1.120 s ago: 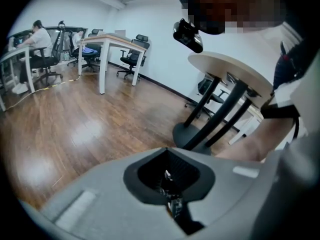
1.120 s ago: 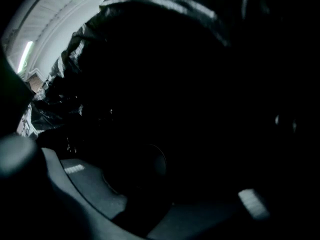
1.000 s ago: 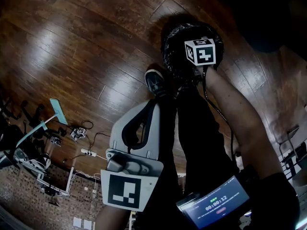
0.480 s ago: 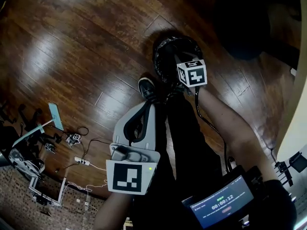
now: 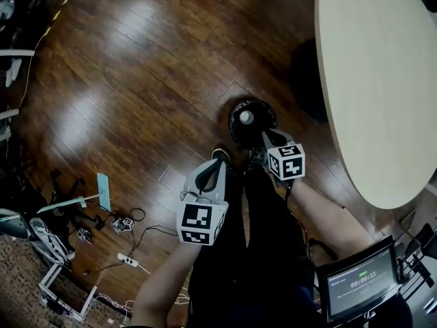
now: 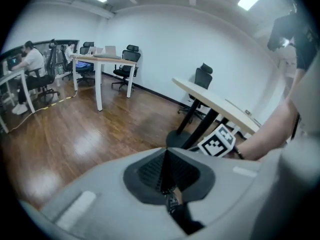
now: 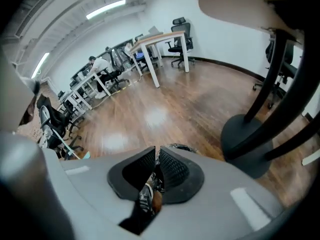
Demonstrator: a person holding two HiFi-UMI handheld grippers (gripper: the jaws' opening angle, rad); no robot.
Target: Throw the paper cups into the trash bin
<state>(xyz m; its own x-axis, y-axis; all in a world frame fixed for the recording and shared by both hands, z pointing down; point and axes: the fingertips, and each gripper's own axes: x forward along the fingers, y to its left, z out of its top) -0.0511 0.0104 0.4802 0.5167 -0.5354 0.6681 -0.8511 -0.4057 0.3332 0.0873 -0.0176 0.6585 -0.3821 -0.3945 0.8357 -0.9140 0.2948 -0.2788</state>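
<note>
The trash bin, round with a black liner, stands on the wooden floor beside the table. A white paper cup lies inside it. My right gripper hovers just at the bin's near rim, its marker cube behind it. In the right gripper view its jaws are closing to a narrow gap with nothing between them, and the bin's rim peeks over them. My left gripper hangs to the left of the bin. Its jaws are shut and empty.
A large pale round table fills the right side, on a dark pedestal base. The person's shoe is next to the bin. Cables and a power strip lie on the floor at lower left. Desks and office chairs stand farther off.
The head view has pulled back and swung, so the bin looks smaller and the table has come in. My right gripper has drawn back from over the bin. A white cup now shows inside it.
</note>
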